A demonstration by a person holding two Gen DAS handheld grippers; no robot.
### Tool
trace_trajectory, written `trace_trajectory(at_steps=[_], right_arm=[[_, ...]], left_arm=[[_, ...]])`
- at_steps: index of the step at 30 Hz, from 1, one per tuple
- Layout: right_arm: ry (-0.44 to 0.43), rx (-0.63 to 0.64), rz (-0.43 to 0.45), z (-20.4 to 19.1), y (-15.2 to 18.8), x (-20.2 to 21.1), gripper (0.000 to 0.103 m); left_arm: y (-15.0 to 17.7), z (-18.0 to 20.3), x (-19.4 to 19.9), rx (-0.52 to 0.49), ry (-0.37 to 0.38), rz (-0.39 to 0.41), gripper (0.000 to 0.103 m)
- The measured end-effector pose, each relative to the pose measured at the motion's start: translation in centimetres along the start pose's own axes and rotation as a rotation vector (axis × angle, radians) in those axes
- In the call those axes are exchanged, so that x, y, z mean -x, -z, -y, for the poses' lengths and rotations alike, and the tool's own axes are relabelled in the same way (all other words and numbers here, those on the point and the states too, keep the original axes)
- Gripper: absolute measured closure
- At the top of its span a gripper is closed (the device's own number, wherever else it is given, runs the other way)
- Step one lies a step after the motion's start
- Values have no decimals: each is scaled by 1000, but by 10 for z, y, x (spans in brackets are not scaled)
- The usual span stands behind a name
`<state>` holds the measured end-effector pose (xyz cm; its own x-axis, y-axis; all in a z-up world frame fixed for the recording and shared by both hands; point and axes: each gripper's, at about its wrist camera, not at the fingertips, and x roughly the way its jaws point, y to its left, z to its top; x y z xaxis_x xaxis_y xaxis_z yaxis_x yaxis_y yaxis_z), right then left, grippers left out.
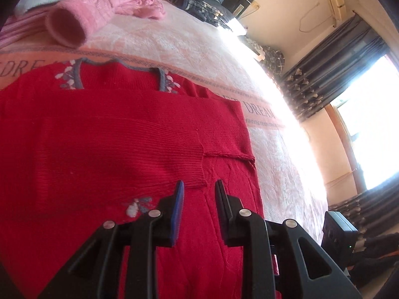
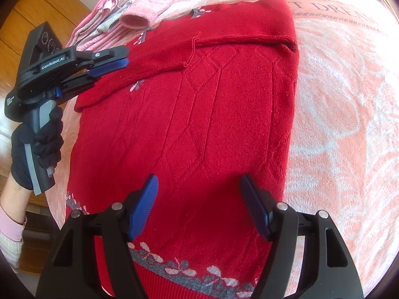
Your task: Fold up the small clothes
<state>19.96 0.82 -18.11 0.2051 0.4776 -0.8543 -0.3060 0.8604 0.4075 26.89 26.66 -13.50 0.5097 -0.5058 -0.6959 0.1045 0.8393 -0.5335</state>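
Right-wrist view first: at the far left we see a black-gloved hand [image 2: 37, 147] gripping the handle of our left gripper [image 2: 123, 58], which hangs over the left edge of the red sweater [image 2: 199, 124]; from this side its blue pads look close together, with nothing caught between them. Behind it, at the far left of the bed, lies a pile of pink clothes [image 2: 139, 7]. The sweater lies flat in the middle of the pink-and-white bedspread [image 2: 344, 124], one sleeve folded across its body, a grey floral band along the near hem. Our right gripper [image 2: 199, 194] hovers above that near part, its jaws spread wide and holding nothing. Left-wrist view next: a pink sleeve cuff [image 1: 66, 27] sits at the far left, beyond the sweater's grey-trimmed neckline. The left gripper [image 1: 199, 186] shows a narrow gap between its fingers, empty, poised over the end of the folded sleeve. To the right the bedspread runs to a bright window [image 1: 369, 124] with dark curtains [image 1: 331, 69].
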Motion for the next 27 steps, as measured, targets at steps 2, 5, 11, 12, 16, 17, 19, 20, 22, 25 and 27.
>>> trace_trajectory(at_steps=[2,5,11,12,16,17,19,20,22,25,27], right_arm=[[13,3,-1,-1,-4,1,34],[31,13,4,-3,-11,3,34],[22,6,9,-11,-35,3,34],[24,11,10,-14,-42,2,34],[11,-1,5,-17,-74,-3,34],[-2,-17,-1,-16,-83,-6,34],[-19,-41,-11,-12,-103,-13,34],[-23,-50,-23,-11,-113,-20,34],[-13,-66,-44,-9,-129,-33,37],[-21,-82,-70,-7,-146,-52,42],[-32,-101,-84,-6,-153,-63,44]], left_arm=[[-3,-22,20,10,-102,40,75],[-4,-60,46,37,-250,72,72],[5,-141,43,201,-375,7,68],[9,-148,44,219,-345,33,69],[13,-159,59,338,-244,98,68],[11,-159,61,342,-239,104,68],[11,-155,69,318,-249,118,68],[11,-153,75,304,-256,126,68],[10,-151,84,287,-266,149,67],[10,-153,100,278,-286,170,66],[11,-157,107,276,-303,173,65]])
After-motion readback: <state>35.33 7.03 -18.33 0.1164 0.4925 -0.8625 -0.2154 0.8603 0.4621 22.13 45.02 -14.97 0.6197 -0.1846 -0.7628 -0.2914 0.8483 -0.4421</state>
